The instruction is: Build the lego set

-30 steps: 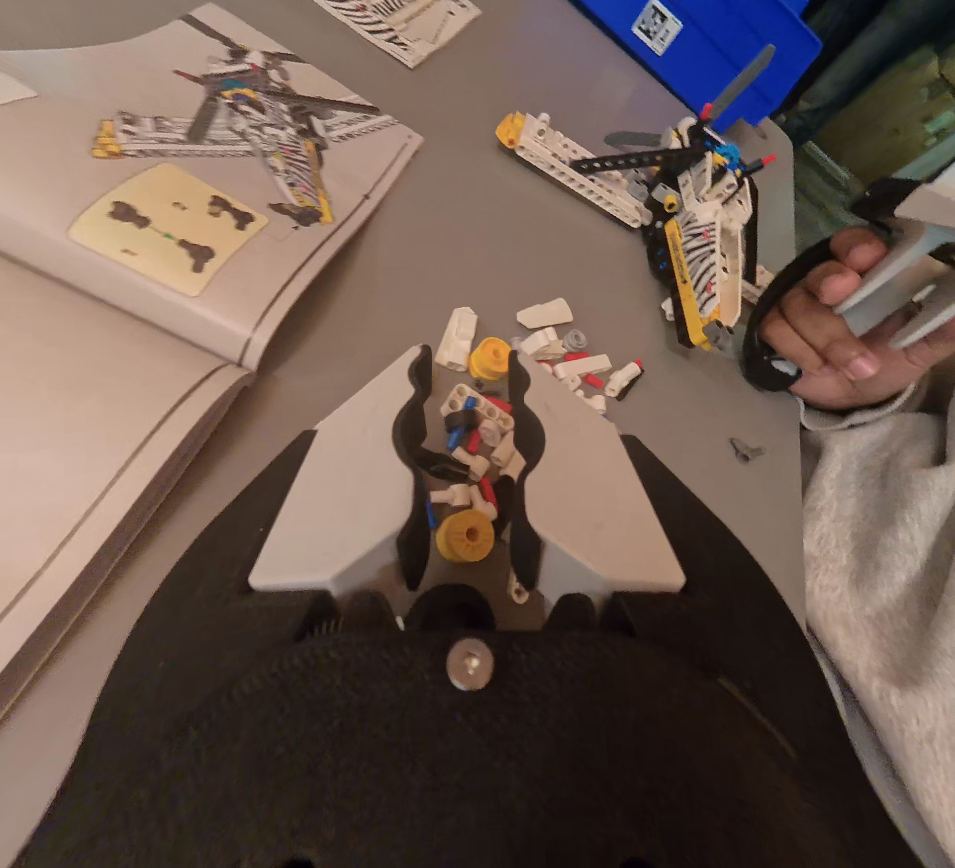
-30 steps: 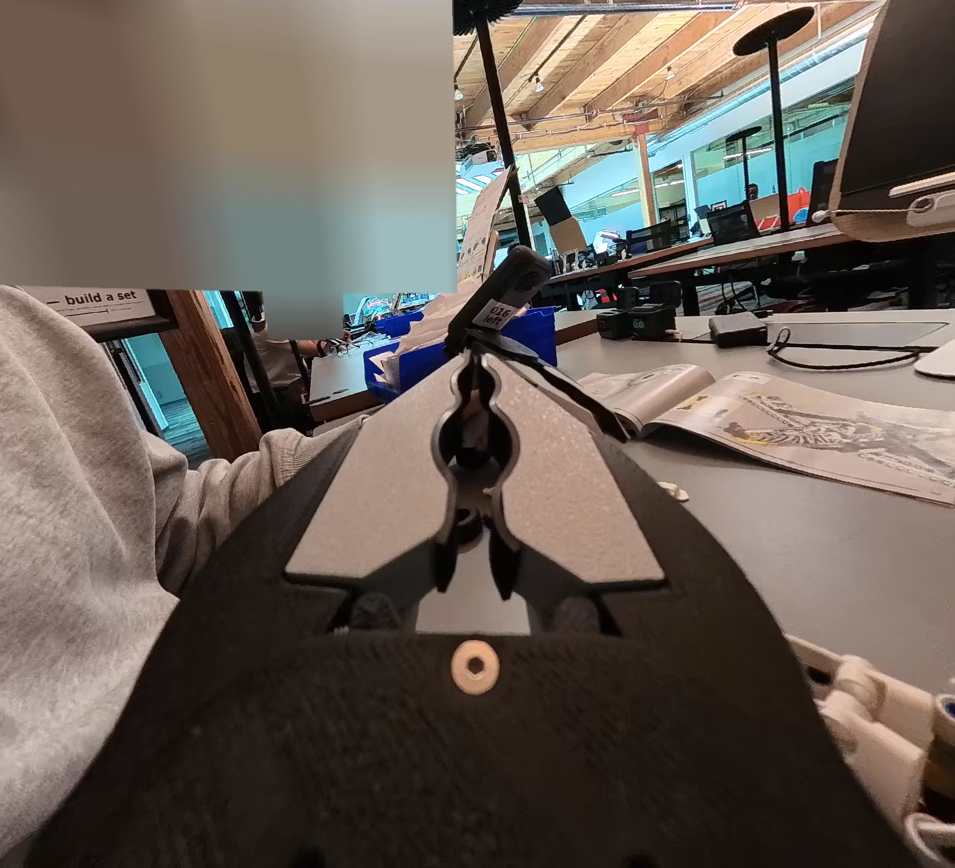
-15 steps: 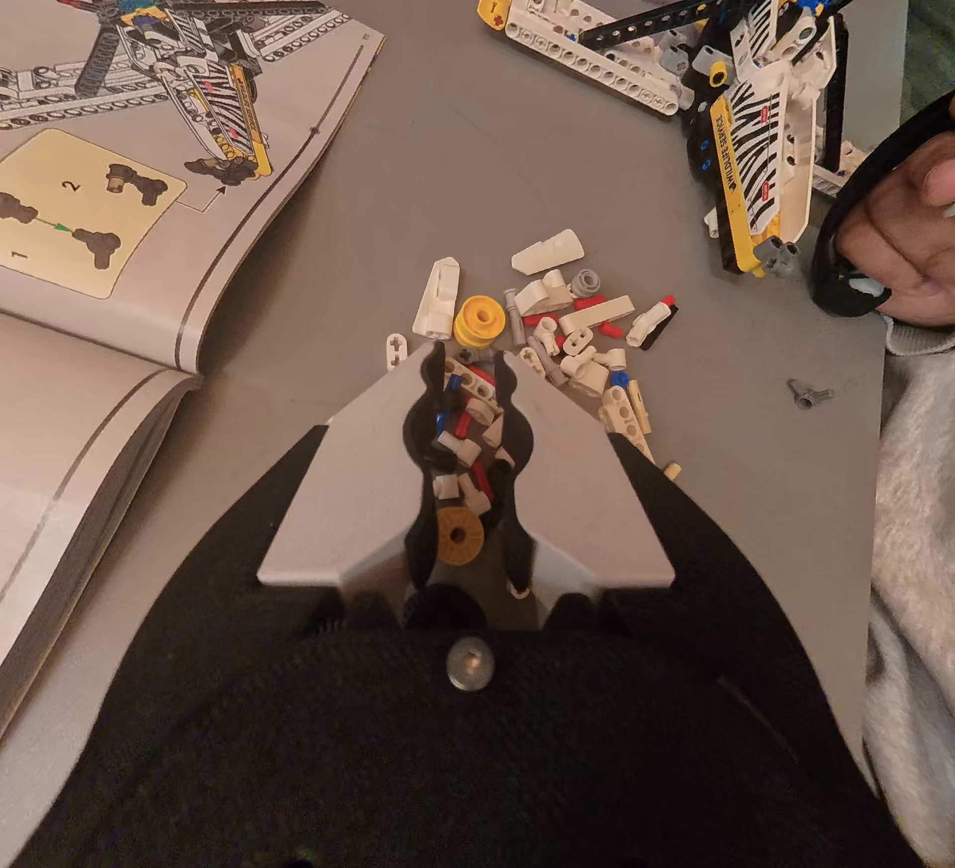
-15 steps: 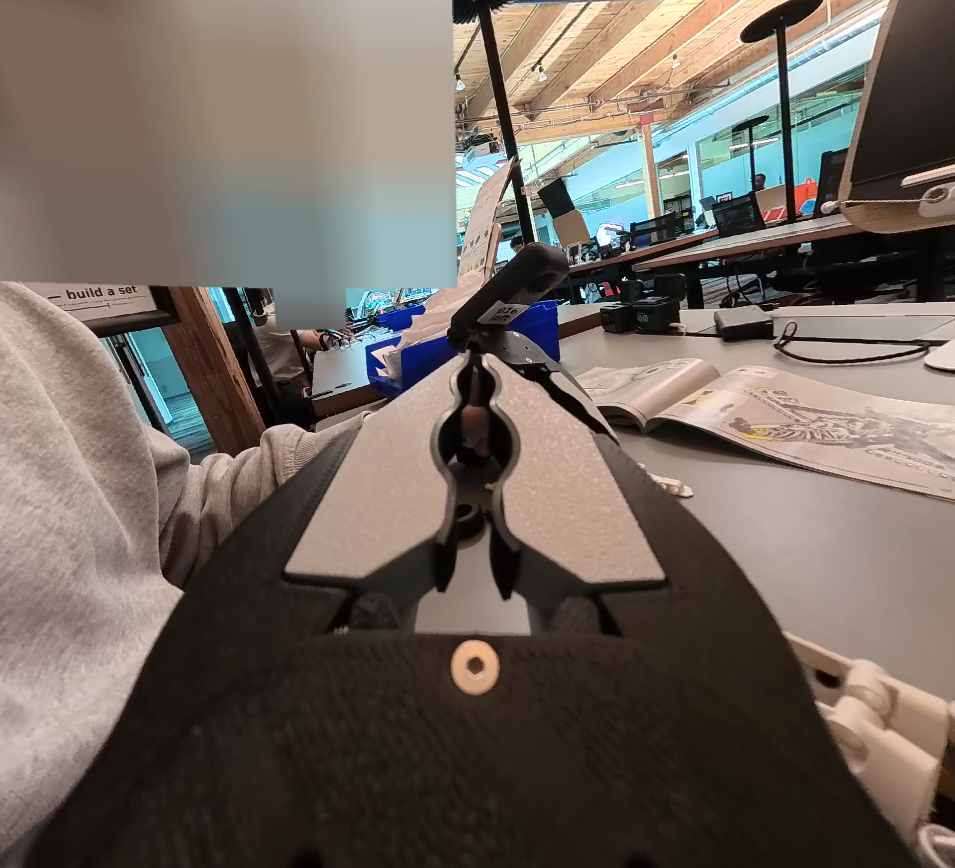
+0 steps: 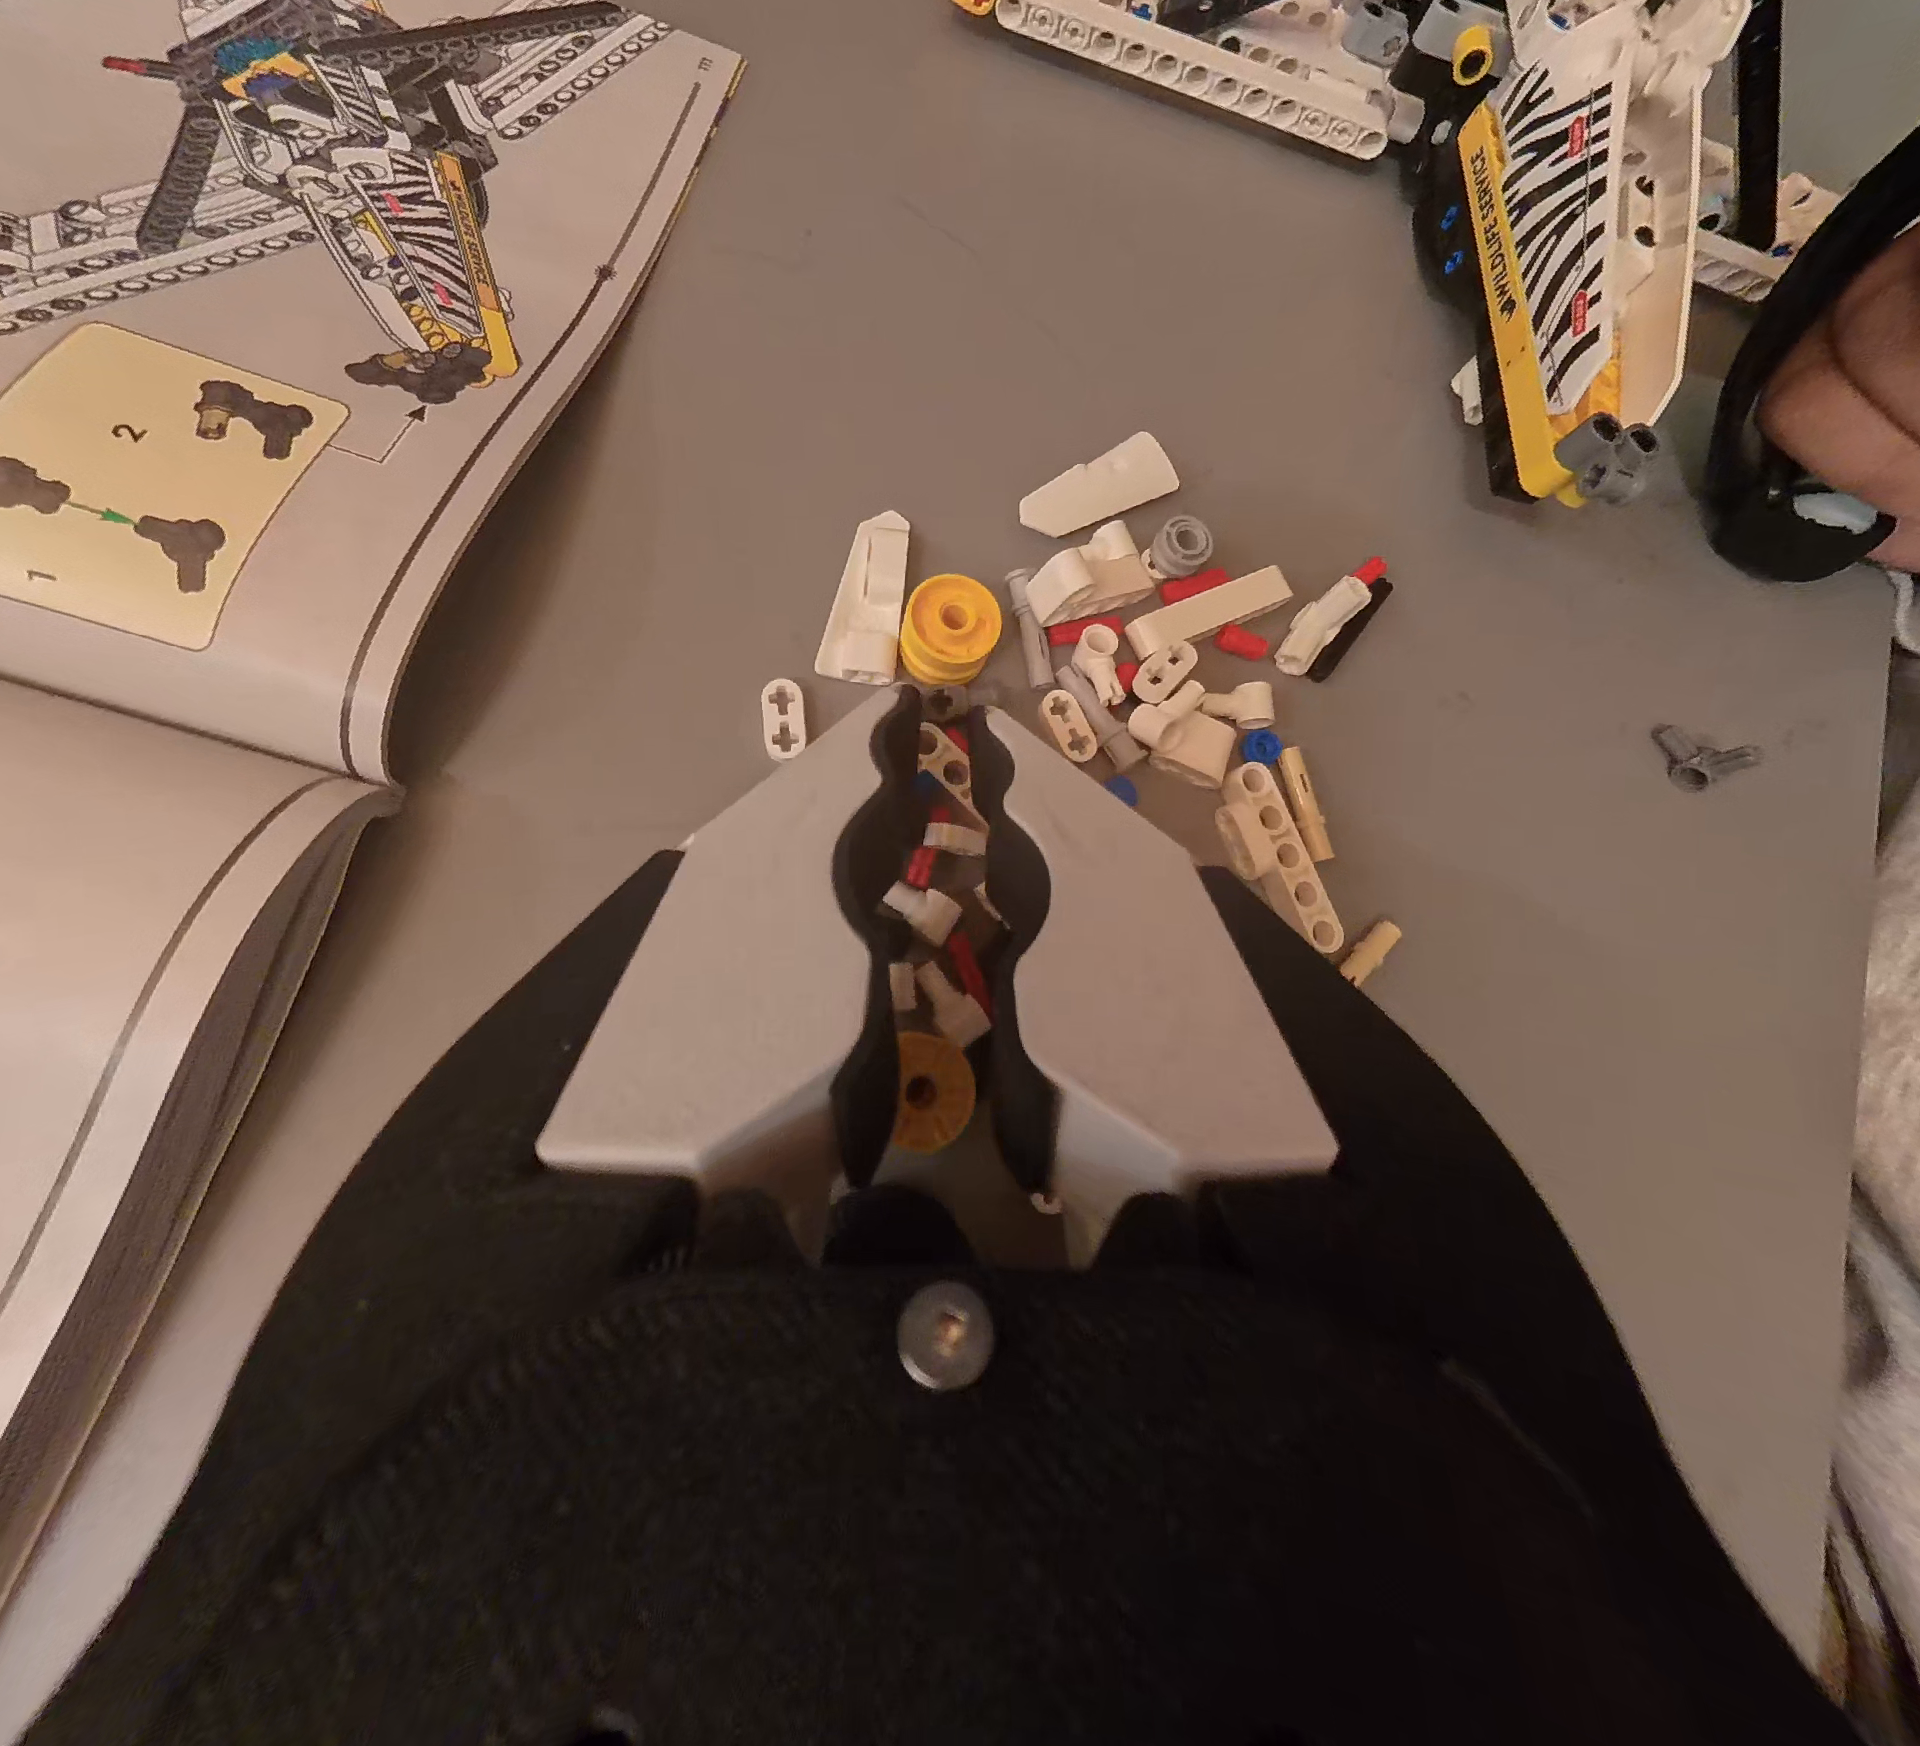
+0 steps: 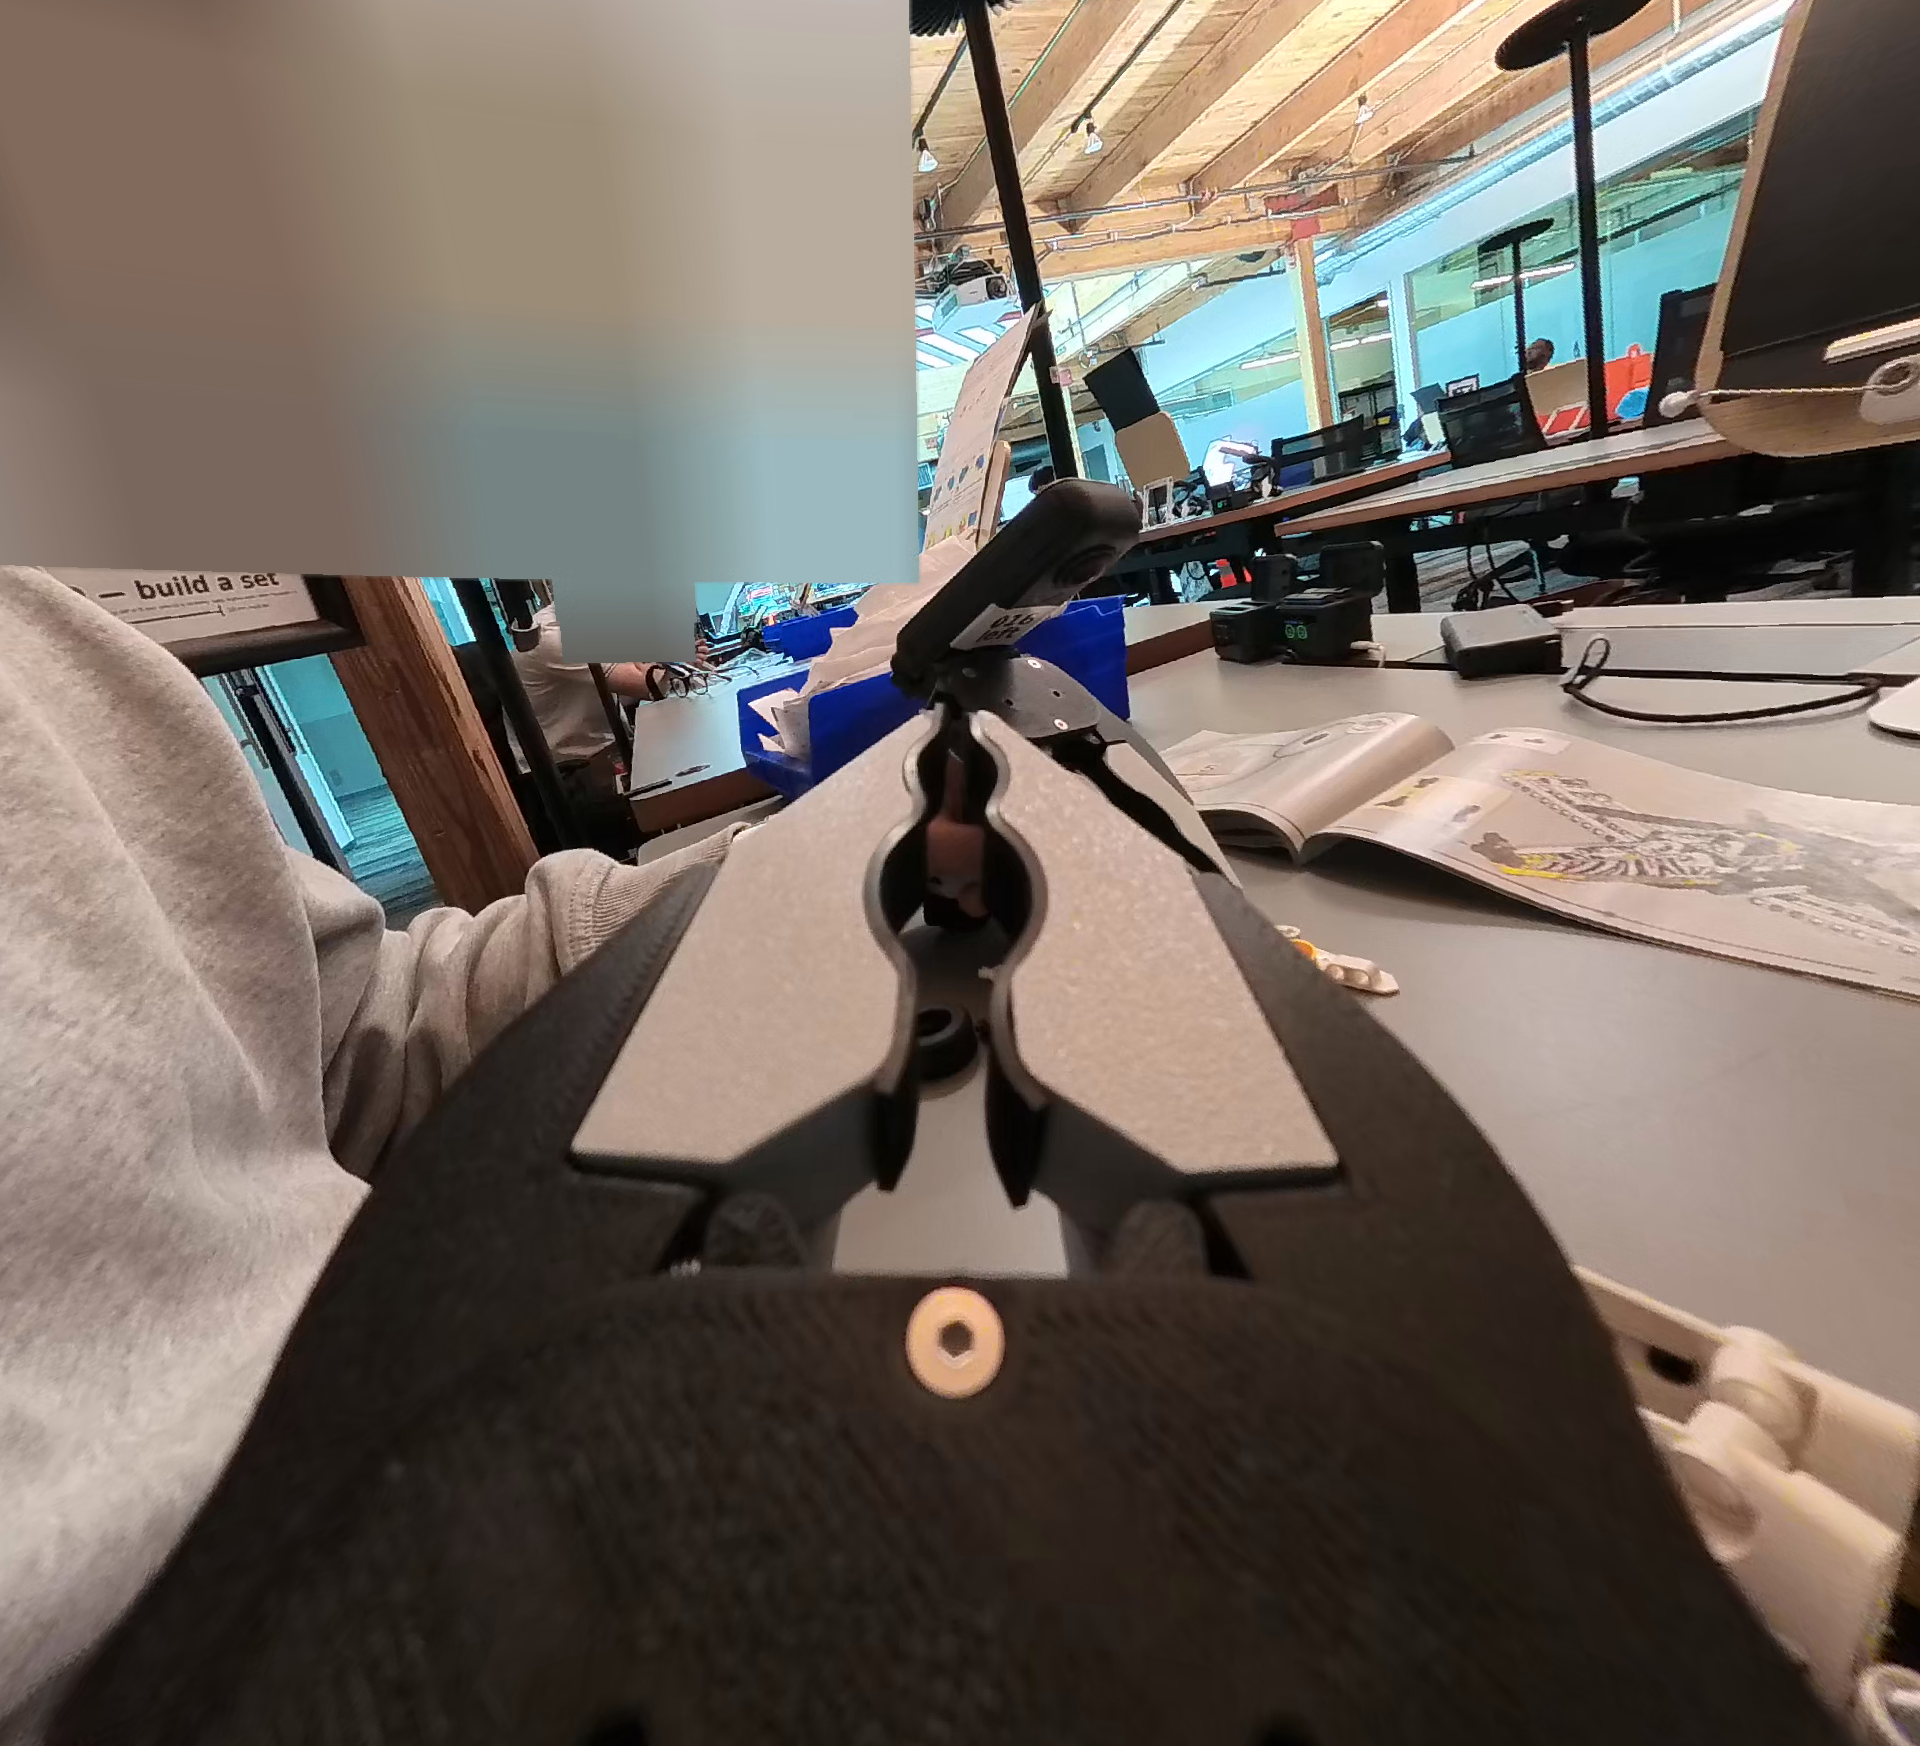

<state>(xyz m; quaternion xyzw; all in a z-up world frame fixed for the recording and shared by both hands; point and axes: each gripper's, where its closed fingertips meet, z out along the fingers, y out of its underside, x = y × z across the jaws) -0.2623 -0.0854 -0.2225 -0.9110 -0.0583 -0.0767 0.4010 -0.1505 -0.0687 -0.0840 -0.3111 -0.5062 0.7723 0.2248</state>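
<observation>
A pile of small loose lego parts (image 5: 1153,657) lies on the grey table (image 5: 935,294), with a yellow wheel (image 5: 951,626) at its left. My left gripper (image 5: 943,701) is down over the pile, its jaws narrowed onto a small grey connector at the tips. The part-built zebra-striped helicopter model (image 5: 1558,169) lies at the far right; its white beams show in the right wrist view (image 6: 1766,1457). My right gripper (image 6: 951,722) is shut and empty, held level above the table edge.
The open instruction booklet (image 5: 260,262) lies at the left and shows in the right wrist view (image 6: 1558,823). A hand (image 5: 1849,408) is at the right edge. A lone grey pin (image 5: 1704,761) lies apart. A blue bin (image 6: 831,720) stands beyond. The grippers' ends are close to 20 cm from one another. Left tips and right tips are each some 15 cm from the lone grey pin (image 5: 1704,761).
My left gripper has moved forward and down over the loose parts, and its jaws have narrowed. My right gripper has barely moved.
</observation>
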